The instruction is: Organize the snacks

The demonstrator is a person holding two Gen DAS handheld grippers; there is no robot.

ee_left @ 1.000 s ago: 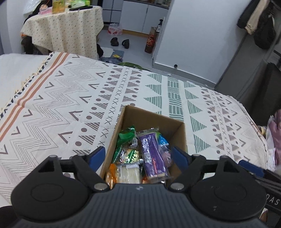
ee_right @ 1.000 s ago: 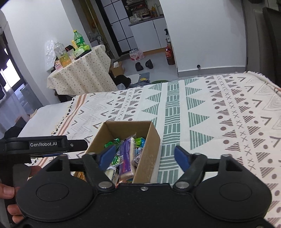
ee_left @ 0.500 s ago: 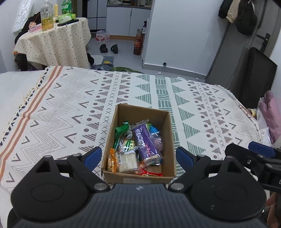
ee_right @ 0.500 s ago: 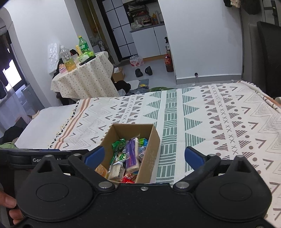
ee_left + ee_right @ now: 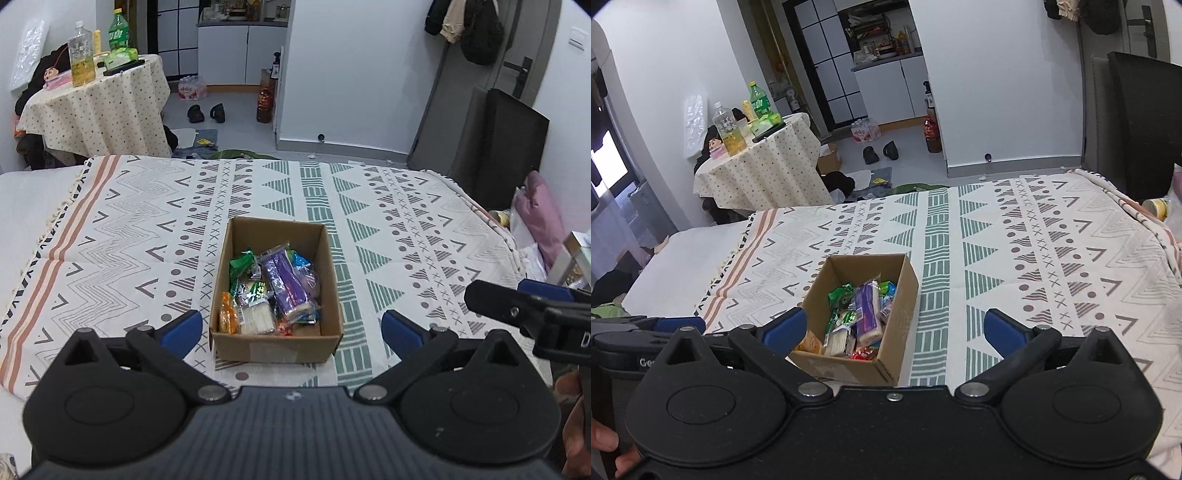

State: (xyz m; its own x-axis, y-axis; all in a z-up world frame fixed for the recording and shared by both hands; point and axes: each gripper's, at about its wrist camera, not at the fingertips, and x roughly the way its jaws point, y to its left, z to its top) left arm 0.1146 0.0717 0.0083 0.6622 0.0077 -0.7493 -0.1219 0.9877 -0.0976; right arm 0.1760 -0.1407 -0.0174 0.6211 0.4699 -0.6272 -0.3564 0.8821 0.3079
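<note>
Snacks (image 5: 271, 291) fill the cardboard box (image 5: 275, 347); both tools gape empty.

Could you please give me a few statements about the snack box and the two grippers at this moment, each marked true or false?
1. The cardboard box stands on the patterned blanket. True.
2. The left gripper is shut on a snack. False: its jaws are wide open and hold nothing.
3. A purple packet lies in the box among the other snacks. True.
4. The box is empty. False: it holds several packets.
5. The right gripper is open. True.
6. Loose snacks lie scattered on the blanket around the box. False: none show there.
</note>
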